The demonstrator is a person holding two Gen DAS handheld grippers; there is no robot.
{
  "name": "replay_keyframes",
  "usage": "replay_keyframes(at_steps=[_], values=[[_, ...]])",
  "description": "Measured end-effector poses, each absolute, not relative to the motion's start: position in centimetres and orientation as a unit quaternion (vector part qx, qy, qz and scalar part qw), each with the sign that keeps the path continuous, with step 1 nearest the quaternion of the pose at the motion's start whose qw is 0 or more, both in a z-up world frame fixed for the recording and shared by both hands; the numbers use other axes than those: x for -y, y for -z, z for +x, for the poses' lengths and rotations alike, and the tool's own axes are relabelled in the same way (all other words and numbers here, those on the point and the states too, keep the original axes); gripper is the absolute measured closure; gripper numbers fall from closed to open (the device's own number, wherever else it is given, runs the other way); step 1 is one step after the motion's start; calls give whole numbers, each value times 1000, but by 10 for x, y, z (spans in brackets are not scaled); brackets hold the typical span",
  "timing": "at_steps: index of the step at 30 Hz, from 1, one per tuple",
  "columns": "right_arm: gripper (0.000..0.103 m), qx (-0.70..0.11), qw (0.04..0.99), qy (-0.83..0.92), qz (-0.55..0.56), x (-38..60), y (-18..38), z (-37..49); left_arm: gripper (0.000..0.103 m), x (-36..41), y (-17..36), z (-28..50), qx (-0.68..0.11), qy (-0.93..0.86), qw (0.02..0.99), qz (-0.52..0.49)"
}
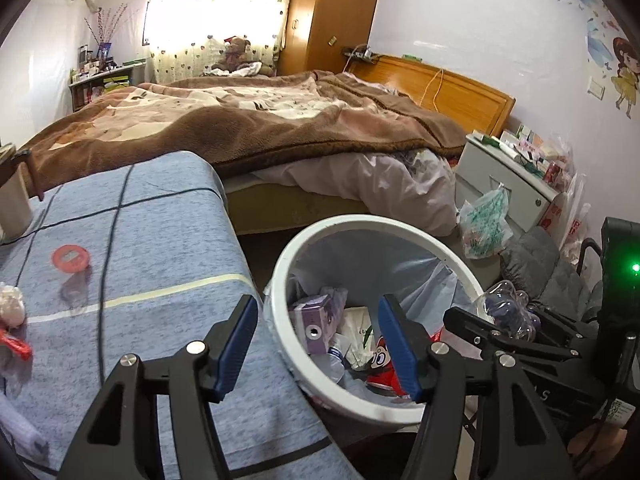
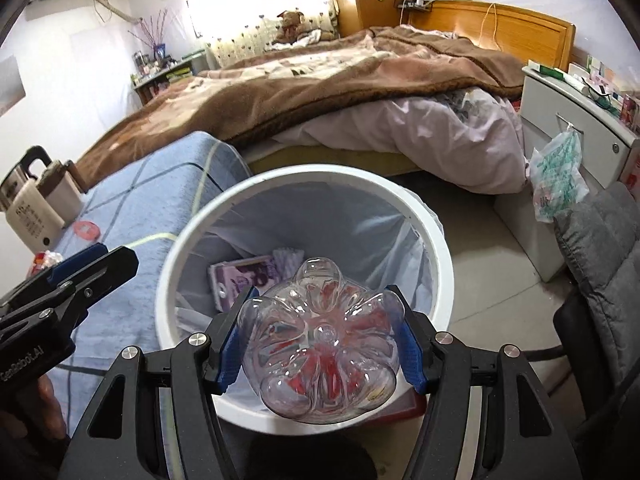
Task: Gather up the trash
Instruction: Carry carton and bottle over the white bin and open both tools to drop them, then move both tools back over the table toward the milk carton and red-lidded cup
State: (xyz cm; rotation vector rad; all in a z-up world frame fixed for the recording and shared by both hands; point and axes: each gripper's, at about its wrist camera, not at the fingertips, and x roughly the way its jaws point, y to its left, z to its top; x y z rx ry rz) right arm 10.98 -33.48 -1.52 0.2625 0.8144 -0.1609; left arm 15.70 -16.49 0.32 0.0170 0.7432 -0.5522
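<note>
A white trash bin point(image 1: 280, 272) with a pale liner stands on the floor beside the blue-cloth table point(image 1: 140, 240). Inside lie a purple box point(image 1: 316, 320), papers and a red wrapper point(image 1: 380, 364). My left gripper point(image 1: 316, 312) is open over the bin's near rim with nothing between its fingers. My right gripper point(image 2: 322, 300) is shut on a clear plastic bottle point(image 2: 324, 344), bottom facing the camera, above the bin point(image 2: 440, 240). On the table rest a red round lid point(image 1: 71, 258), a crumpled tissue point(image 1: 10, 306) and a red scrap point(image 1: 16, 346).
A bed with a brown blanket point(image 1: 260, 120) lies behind the bin. A white nightstand point(image 1: 508, 176) with a hanging plastic bag point(image 1: 484, 224) stands at the right, and a grey padded chair point(image 2: 600, 264) is nearer. A white kettle point(image 2: 32, 208) and a black cable point(image 1: 108, 240) sit on the table.
</note>
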Motion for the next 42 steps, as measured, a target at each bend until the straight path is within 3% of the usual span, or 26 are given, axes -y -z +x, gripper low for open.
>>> replay_keyframes(at_steps=[18, 42], values=[[40, -355, 926, 25, 122, 274, -10, 98, 37, 87, -19, 131, -332, 213, 919, -17], [40, -381, 913, -140, 38, 110, 17, 122, 36, -67, -2, 105, -325, 52, 943, -40]])
